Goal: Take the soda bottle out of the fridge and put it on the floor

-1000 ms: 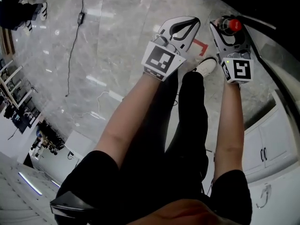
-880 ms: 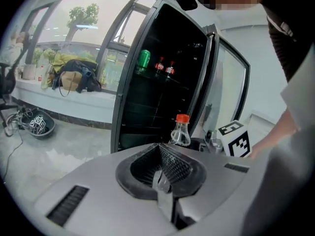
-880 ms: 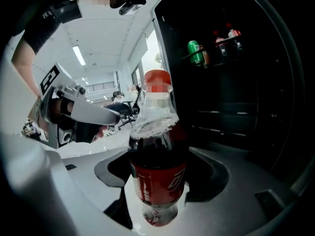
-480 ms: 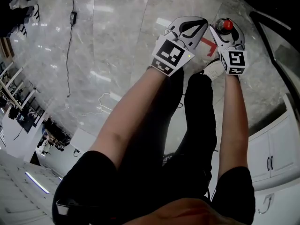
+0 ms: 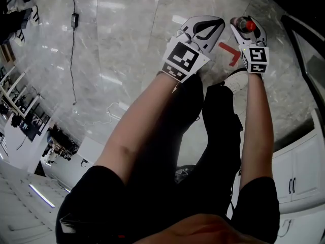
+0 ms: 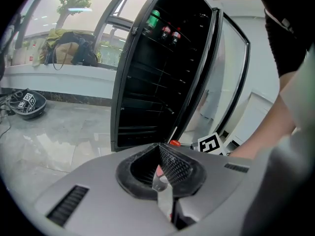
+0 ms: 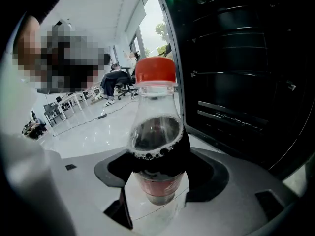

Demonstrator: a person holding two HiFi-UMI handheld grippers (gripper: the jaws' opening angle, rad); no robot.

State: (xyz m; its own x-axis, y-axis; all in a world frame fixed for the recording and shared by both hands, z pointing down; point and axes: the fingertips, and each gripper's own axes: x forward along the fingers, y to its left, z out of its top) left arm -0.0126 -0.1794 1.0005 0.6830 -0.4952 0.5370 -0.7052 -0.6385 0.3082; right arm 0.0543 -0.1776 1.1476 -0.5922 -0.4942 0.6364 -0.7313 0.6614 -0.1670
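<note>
The soda bottle (image 7: 156,146) has a red cap, dark soda and a red label. It stands upright in my right gripper (image 7: 157,183), which is shut on its lower body. In the head view the bottle's cap (image 5: 249,25) shows above the right gripper (image 5: 245,26), out over the marble floor (image 5: 127,44). My left gripper (image 5: 217,21) hangs beside it to the left, shut with nothing in it (image 6: 163,167). The fridge (image 6: 162,73) stands open just behind, dark inside, with a green bottle (image 6: 153,18) and two red-capped ones (image 6: 170,33) on its top shelf.
A red tape corner (image 5: 229,52) marks the floor between the grippers. The person's legs and a white shoe (image 5: 236,77) are below them. The fridge door (image 5: 304,44) is at the right, white cabinets (image 5: 299,166) at lower right, and a cable (image 5: 73,44) at left.
Both grippers have moved a little further out over the floor, the right one still holding the bottle. More of the red tape mark shows between them.
</note>
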